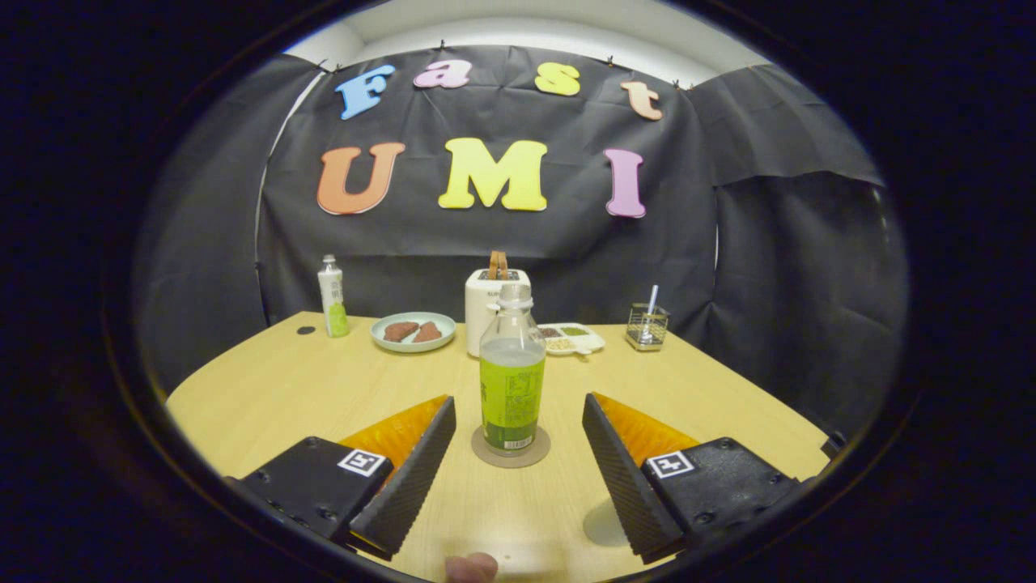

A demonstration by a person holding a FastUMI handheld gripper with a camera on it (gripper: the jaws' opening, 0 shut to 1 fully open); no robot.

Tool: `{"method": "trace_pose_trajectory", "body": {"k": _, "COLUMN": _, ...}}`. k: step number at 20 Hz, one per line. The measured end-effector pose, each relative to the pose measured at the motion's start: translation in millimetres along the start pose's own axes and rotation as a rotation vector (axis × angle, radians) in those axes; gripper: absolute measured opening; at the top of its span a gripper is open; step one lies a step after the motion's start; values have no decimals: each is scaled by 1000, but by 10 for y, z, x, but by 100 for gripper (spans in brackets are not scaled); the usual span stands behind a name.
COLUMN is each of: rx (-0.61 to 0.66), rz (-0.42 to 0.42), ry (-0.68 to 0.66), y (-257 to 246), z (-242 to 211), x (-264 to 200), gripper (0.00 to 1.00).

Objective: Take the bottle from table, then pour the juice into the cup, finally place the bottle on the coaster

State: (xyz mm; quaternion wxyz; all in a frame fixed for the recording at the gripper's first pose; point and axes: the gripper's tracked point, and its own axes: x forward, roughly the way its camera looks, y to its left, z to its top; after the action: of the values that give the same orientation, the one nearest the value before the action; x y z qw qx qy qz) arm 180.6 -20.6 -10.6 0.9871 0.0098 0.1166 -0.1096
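Wooden table (283, 389) lies under the gripper (518, 421), whose fingers are wide apart and touch nothing. The bottle (511, 372) stands upright on the round coaster (511, 453), between the fingertips. Beyond it sit a toaster (489, 304), a plate (413, 332), a small tray (573, 338) and another bottle (333, 297).

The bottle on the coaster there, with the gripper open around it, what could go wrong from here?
1. The uncapped bottle stands upright between the spread fingers of the gripper; a sideways drift while backing off could clip it and spill the remaining juice.
2. The coaster is barely wider than the bottle's base, so a nudge might push the bottle off its edge.
3. A fingertip is near the fingers and might get pinched.
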Motion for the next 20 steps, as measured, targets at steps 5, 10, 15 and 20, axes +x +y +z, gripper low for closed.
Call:
{"method": "trace_pose_trajectory", "body": {"k": 5, "rx": 10, "rz": -5, "ry": -119, "y": -141, "z": 211, "x": -692, "gripper": 100}}
{"method": "trace_pose_trajectory", "body": {"k": 10, "rx": 34, "rz": 25, "ry": -200, "y": -182, "z": 220, "x": -1194, "gripper": 100}}
{"method": "trace_pose_trajectory", "body": {"k": 15, "rx": 38, "rz": 67, "ry": -258, "y": -180, "z": 188, "x": -1532, "gripper": 100}}
{"method": "trace_pose_trajectory", "body": {"k": 20, "rx": 74, "rz": 105, "ry": -295, "y": -192, "z": 72, "x": -1698, "gripper": 100}}
